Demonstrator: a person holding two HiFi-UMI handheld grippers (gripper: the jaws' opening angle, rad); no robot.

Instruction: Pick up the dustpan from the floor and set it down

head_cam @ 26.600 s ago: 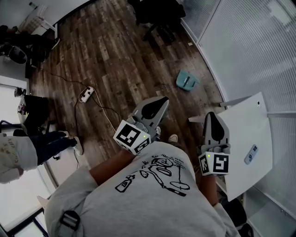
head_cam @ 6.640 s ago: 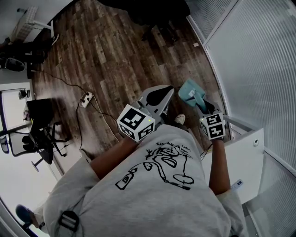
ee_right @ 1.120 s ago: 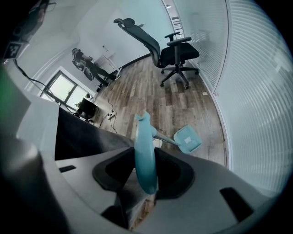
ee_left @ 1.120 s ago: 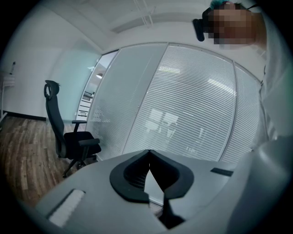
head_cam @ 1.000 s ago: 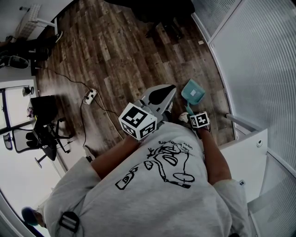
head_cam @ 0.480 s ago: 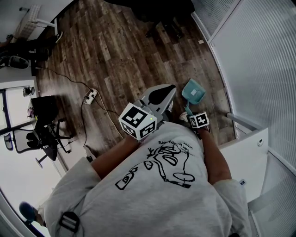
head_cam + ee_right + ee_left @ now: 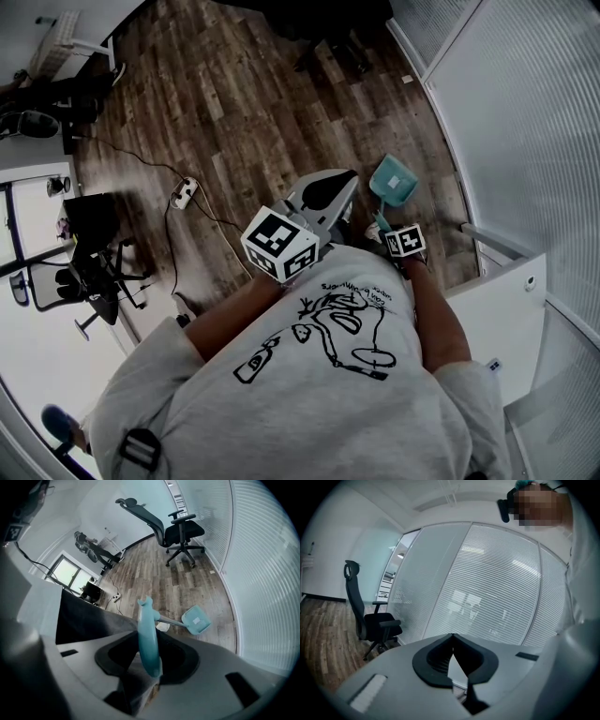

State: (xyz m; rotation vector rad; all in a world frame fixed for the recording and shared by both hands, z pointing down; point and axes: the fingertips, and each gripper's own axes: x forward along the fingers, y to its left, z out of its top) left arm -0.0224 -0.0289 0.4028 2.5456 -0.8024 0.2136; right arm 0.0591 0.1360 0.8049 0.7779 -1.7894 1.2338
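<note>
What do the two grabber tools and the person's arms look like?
The left gripper and right gripper are smooth pale grey shells, black around the fingers. Each carries a white cube printed with black square markers. The person wears a grey short-sleeved T-shirt with a black line drawing; the arms below the sleeves are bare.

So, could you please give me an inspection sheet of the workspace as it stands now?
Surface: dark wood plank floor.
Job's things: teal dustpan, its handle in the right gripper, pan out toward the glass wall; floor contact unclear.
Clutter: nothing seen.
Grippers: right gripper shut on the dustpan's handle; left gripper shut, nothing in it.
Cables: power strip and its cable lie on the floor to the person's left.
Surroundings: office chair, white table, glass wall with blinds.
</note>
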